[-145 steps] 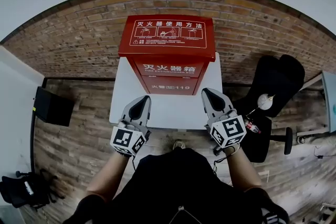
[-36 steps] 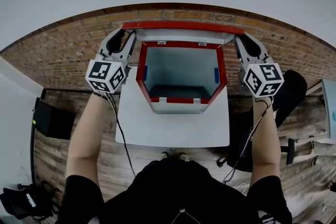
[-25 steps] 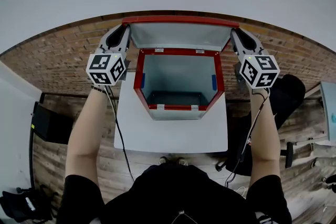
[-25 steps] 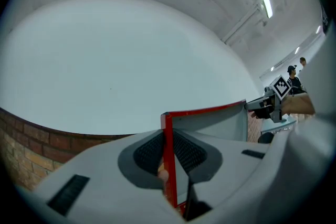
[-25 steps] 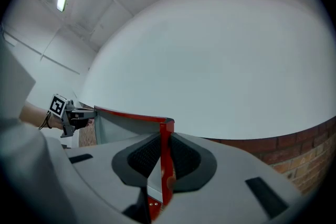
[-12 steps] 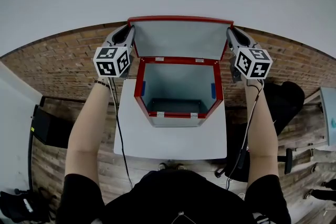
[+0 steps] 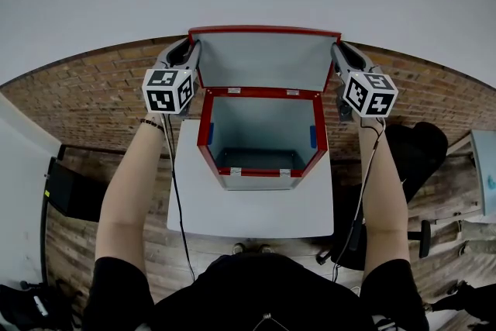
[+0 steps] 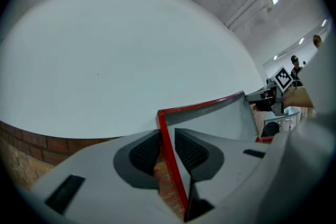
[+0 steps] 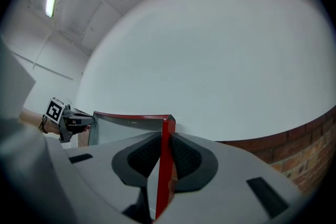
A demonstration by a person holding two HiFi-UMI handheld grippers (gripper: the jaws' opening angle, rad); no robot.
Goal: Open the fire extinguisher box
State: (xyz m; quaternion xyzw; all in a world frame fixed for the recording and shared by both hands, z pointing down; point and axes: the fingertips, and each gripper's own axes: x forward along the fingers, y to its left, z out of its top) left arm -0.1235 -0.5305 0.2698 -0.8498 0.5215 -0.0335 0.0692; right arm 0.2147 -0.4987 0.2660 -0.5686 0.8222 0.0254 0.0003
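The fire extinguisher box stands open on the white tabletop, close to the brick wall. Its red-rimmed top faces up and its grey inside is in plain view. The lid is swung up and back on its rear hinge and stands nearly upright above the box, with its pale grey underside toward the person.

The left gripper is at the lid's upper left corner. In the left gripper view its jaws straddle the lid's red side edge and are opening. One pad lies against the edge and a narrow gap shows at the other.

The right gripper is at the lid's upper right corner. In the right gripper view its jaws stand narrow, with both pads pressed on the red edge of the lid. Both of the person's arms reach forward, one on each side of the box.
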